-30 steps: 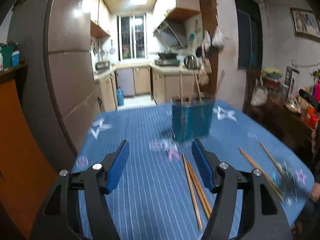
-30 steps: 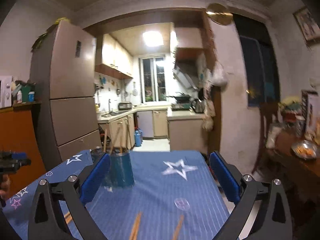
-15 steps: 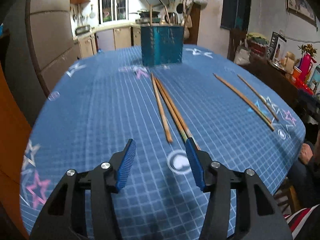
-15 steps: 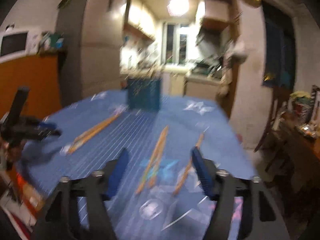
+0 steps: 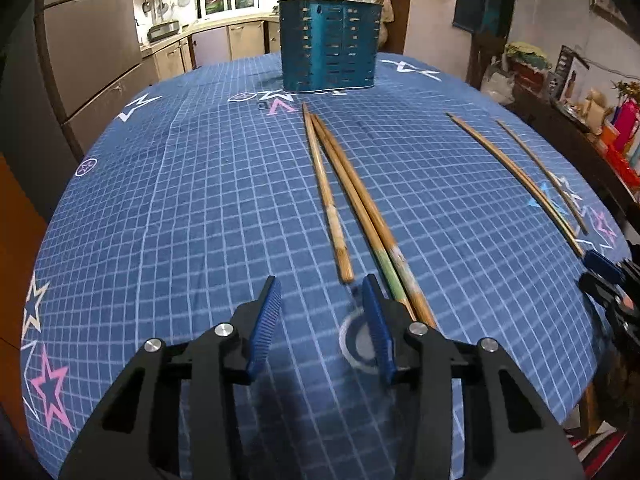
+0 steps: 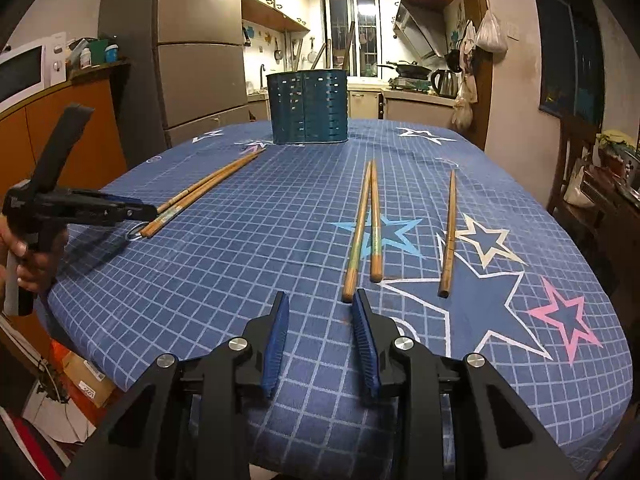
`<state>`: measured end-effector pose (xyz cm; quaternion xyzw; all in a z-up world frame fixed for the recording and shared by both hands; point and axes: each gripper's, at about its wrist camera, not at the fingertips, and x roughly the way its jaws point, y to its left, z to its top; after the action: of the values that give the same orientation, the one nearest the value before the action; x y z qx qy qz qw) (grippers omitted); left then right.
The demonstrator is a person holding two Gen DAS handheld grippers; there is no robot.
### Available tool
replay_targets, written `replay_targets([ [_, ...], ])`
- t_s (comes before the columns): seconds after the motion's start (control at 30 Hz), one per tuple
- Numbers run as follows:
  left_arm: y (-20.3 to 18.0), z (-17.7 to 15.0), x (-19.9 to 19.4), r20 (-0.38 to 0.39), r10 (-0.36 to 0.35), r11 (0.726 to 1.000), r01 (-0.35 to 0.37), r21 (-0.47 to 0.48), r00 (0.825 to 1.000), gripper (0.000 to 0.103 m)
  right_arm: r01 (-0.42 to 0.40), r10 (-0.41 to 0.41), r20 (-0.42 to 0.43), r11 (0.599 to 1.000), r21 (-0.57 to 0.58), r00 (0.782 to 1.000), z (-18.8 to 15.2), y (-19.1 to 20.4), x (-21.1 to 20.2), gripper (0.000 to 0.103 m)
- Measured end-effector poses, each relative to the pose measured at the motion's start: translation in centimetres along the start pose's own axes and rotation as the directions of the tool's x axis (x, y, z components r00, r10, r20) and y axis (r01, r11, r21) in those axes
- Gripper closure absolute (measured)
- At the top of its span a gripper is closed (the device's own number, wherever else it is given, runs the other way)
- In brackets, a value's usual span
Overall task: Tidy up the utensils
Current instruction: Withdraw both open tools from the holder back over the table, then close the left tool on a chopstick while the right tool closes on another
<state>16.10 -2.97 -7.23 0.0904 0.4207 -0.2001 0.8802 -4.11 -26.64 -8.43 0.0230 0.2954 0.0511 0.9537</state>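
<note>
Our left gripper [image 5: 320, 294] fingers closing, nothing between, chopsticks [image 5: 362, 216] just ahead. Our right gripper [image 6: 320, 308] fingers closing empty, chopstick pair [image 6: 364, 224] ahead.

Right tool [image 6: 320, 300], jaws closing on nothing, just short of chopstick pair [image 6: 364, 226]; holder [image 6: 307, 107] at tbl's far end

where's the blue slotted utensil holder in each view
Left wrist view: the blue slotted utensil holder stands at top centre, at the table's far end, beyond three chopsticks.
Right wrist view: it stands upper centre, slightly left, at the far end.
Shared landmark: the white star printed on the tablecloth just right of the holder.
</note>
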Motion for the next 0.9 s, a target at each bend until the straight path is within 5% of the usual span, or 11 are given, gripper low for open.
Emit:
replay_targets([
  [0.9, -0.2, 1.4, 1.3, -0.003, -0.022, 1.0, 0.022, 0.013, 1.0, 0.059, 0.069, -0.069, -0.024, 0.997, 0.04, 0.997, 2.2, -0.7, 3.0, 0.073],
])
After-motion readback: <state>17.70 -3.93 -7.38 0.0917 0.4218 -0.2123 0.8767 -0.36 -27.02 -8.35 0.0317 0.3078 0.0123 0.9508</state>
